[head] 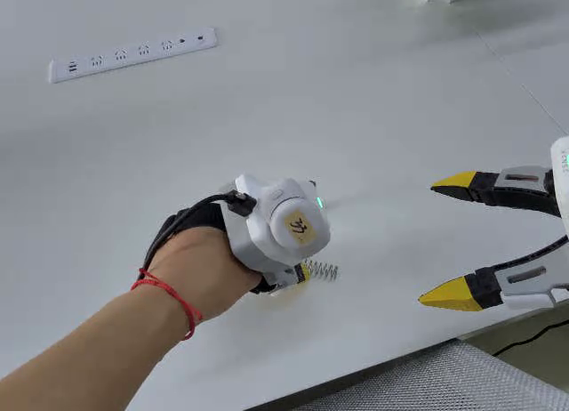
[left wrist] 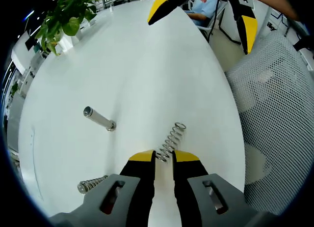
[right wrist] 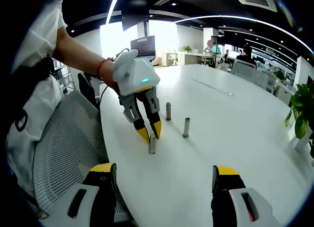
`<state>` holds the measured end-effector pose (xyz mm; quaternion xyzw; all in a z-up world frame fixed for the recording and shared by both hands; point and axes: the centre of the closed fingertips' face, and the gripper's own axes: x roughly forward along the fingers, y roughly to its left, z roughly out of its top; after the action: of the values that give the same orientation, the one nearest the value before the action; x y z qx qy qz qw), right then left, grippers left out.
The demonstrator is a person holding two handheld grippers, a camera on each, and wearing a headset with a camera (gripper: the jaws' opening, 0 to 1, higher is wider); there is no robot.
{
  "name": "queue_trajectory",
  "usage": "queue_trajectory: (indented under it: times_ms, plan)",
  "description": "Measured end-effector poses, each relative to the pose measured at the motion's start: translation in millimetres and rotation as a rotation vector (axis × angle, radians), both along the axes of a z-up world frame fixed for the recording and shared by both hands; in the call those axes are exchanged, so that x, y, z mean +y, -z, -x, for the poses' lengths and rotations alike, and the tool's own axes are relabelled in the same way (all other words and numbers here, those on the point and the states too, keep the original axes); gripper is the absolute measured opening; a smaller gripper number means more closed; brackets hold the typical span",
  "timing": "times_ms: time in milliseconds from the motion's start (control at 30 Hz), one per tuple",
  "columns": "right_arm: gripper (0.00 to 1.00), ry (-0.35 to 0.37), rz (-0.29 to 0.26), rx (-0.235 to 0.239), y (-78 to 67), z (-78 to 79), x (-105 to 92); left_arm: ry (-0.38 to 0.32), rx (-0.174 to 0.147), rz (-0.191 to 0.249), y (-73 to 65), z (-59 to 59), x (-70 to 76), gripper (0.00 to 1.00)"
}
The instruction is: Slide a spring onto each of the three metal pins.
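Spring (left wrist: 171,138) end pinched between left gripper (left wrist: 164,157) tips, right gripper (right wrist: 164,169) wide open, empty, well apart

Left gripper (head: 300,274): held low against the white table (head: 373,91), jaws drawn almost together, pinching one end of a spring (head: 322,269). Left hand (head: 197,270) wraps its body, forearm bare. Right gripper (head: 427,243): over the table's near edge, jaws spread wide.

Springs and pins in the left gripper view
A coiled loose spring (left wrist: 170,141) slants up-right at lower centre; a shiny bare pin (left wrist: 99,120) stands left of centre; a sprung pin (left wrist: 92,184), coil around it, shows at lower left
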<state>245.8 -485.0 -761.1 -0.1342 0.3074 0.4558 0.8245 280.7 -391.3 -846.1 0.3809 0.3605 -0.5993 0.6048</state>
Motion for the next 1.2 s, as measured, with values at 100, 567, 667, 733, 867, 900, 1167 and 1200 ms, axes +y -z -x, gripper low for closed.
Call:
queue_trajectory:
  times_ms: [100, 567, 667, 733, 867, 900, 1167, 1200]
  plan:
    - [0.79, -0.002, 0.0, -0.001, 0.0, 0.5, 1.1, 0.041, -0.012, -0.037, 0.3, 4.3, 0.7, 0.1]
    - [0.78, -0.001, -0.003, 0.001, 0.5, 3.4, 3.7, -0.06, 0.068, -0.01, 0.6, 12.0, 2.4, 0.09]
    - [0.78, -0.004, -0.002, 0.003, 0.9, 3.6, 4.9, -0.068, 0.077, -0.001, 0.4, 13.5, 2.7, 0.09]
    - [0.78, -0.006, -0.003, 0.005, 1.3, 3.7, 6.3, -0.073, 0.081, 0.005, 0.2, 14.3, 2.9, 0.09]
    - [0.77, -0.013, -0.006, 0.007, 1.3, 4.6, 9.7, -0.087, 0.088, 0.019, -1.8, 14.7, 3.8, 0.09]
    - [0.77, -0.018, -0.005, 0.008, 1.8, 4.9, 10.7, -0.085, 0.087, 0.02, -1.8, 15.1, 4.5, 0.09]
    - [0.77, -0.033, -0.008, 0.013, 2.4, 5.4, 18.2, -0.117, 0.103, 0.068, -10.5, 15.8, 5.1, 0.09]
    - [0.77, -0.034, -0.008, 0.014, 2.3, 5.5, 19.1, -0.119, 0.104, 0.072, -11.6, 15.8, 5.4, 0.09]
